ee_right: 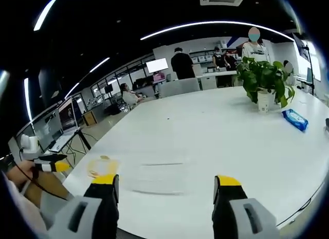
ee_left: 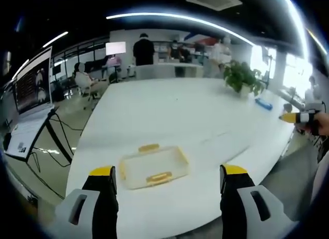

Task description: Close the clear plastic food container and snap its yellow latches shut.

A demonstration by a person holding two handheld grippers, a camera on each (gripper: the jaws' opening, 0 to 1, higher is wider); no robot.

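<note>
Both tongs (ee_left: pixel 168 178) (ee_right: pixel 167 187) wide apart, empty, over white table (ee_left: pixel 169 110); unlabelled clear container (ee_left: pixel 153 166) between left pair

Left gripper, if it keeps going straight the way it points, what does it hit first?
Probably the clear plastic food container with yellow latches, lying on the white table between the open jaws of the left gripper. Depth is hard to judge.

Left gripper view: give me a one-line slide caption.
Open left gripper hovers before the clear container with yellow latches on the white table.
</note>
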